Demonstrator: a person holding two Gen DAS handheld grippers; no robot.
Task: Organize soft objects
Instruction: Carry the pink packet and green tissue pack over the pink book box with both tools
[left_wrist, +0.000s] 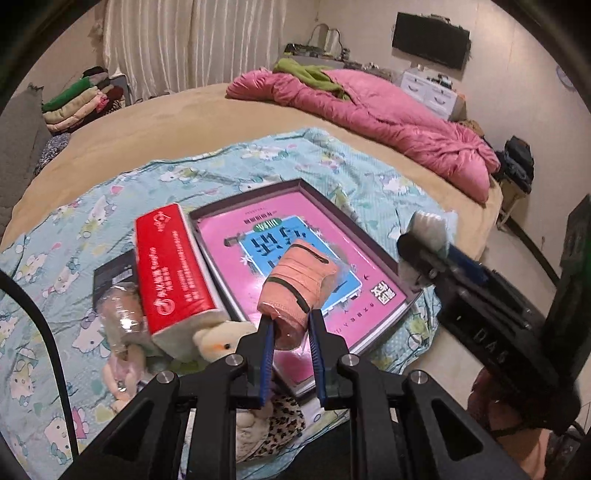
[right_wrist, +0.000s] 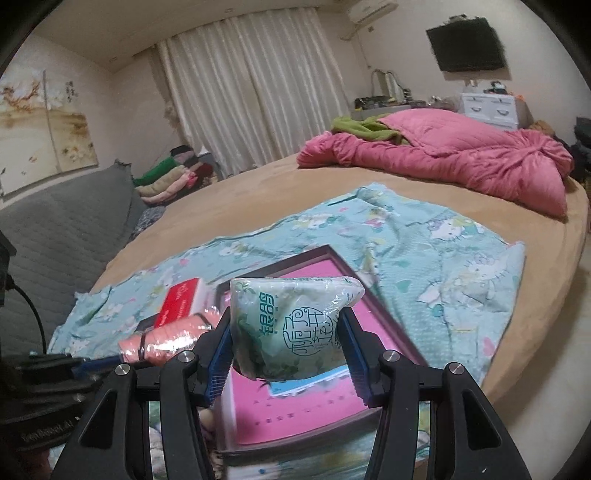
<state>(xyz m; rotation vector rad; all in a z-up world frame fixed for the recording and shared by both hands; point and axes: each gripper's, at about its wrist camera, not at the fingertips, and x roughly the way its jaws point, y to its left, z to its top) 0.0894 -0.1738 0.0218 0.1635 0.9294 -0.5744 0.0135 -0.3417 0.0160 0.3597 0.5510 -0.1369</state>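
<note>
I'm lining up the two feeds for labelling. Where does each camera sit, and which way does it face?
Left wrist: on the left gripper, angled down at the pink tray; gripper shut on a peach cloth roll; right gripper at right.
Right wrist: on the right gripper, facing across the bed; gripper shut on a tissue pack.
Shared: tray, red tissue pack, roll, pink quilt.

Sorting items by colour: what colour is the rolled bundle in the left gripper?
Salmon pink with dark trim, the rolled bundle shows best in the left wrist view.
</note>
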